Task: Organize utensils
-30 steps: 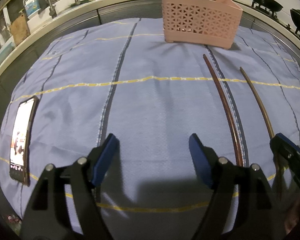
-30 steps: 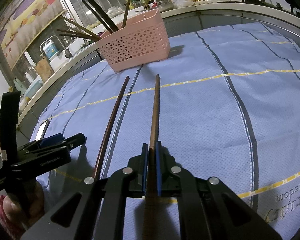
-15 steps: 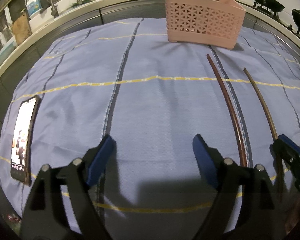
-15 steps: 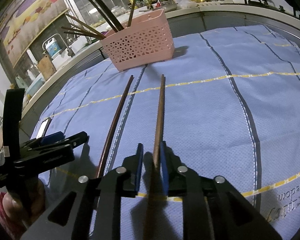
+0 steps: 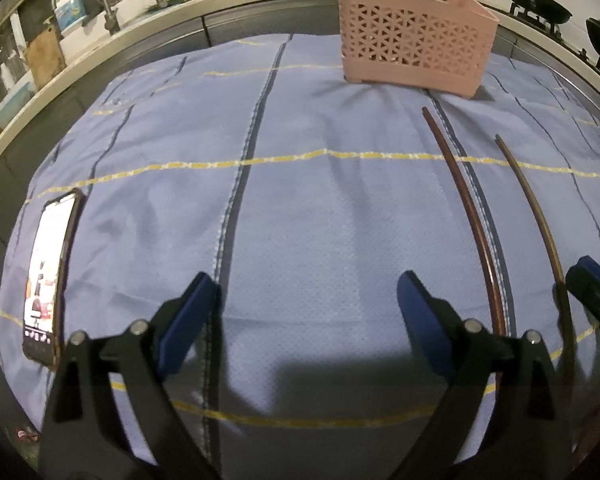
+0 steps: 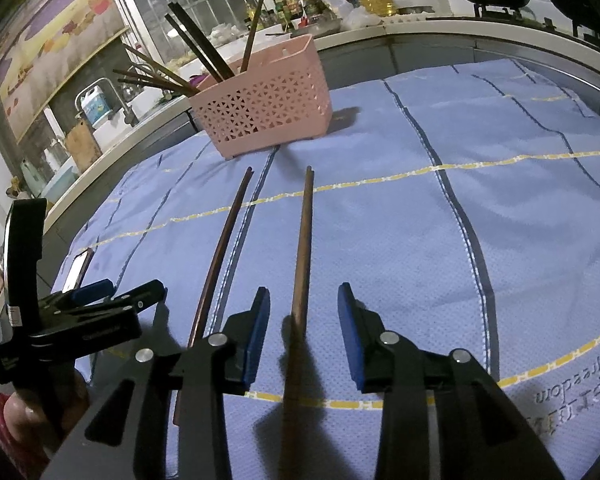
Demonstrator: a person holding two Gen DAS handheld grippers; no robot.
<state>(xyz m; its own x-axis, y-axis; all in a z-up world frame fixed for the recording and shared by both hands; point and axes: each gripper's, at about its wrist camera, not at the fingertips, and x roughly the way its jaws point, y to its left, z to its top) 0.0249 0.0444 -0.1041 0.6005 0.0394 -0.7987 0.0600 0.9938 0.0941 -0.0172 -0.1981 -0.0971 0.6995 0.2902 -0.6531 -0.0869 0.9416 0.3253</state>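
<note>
A: Starting from the left, what lies on the blue cloth (image 5: 320, 208)?

B: A phone (image 5: 46, 280) with a lit screen, well to the left of the pink basket (image 5: 414, 54) and nearer the cloth's front edge. Next comes the left claw (image 5: 304, 304); its jaws have just been opening and stand wide apart over bare cloth, nothing between them.

A: And the basket itself?

B: It stands at the far side of the worktop (image 6: 428, 46), already holding several dark chopsticks (image 6: 196, 50).

A: What is in front of it?

B: Two loose ones, lying side by side but apart, tips toward the basket. The reddish chopstick (image 5: 466, 204) lies along a dark stripe; the brown chopstick (image 6: 302, 248) is right of it.

A: The right claw (image 6: 303, 320)?

B: Its jaws have just been opening and stand apart, the brown chopstick's near end between them, neither pad pressing it.
</note>
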